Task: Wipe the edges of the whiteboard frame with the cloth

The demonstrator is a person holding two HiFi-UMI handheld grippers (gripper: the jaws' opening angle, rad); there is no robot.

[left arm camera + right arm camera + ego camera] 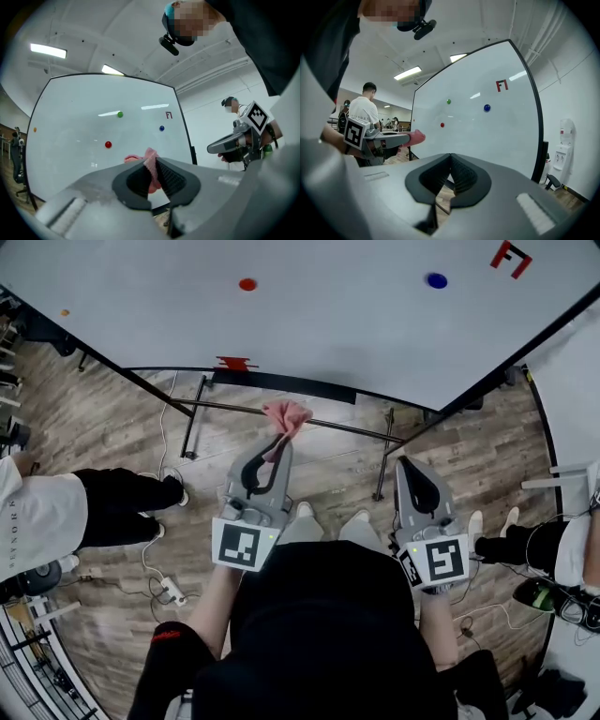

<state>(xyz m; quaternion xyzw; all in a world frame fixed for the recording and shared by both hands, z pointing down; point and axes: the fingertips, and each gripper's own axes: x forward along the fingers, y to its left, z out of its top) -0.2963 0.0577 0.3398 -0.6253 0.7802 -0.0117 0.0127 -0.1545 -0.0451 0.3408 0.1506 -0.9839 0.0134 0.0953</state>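
The cloth [286, 416], a pink wad, was pinched between the jaws of the left gripper [277, 448], its loose end bunched beyond the tips. It hung near the black lower edge of the whiteboard frame [281, 382] and, as far as the head view showed, apart from it. The right gripper [406, 468] was held off to the side, its jaws pressed together on nothing.

That fitted either the cloth coming up to the frame or coming off it after a pass; nothing on the frame settled which. Any stroke along the edge would, I judged, go best with the grip kept tight and the free wad — not the hard tips — laid on the black strip. The gripper should run parallel to the edge so the cloth did not wander onto the white board face [328, 324].
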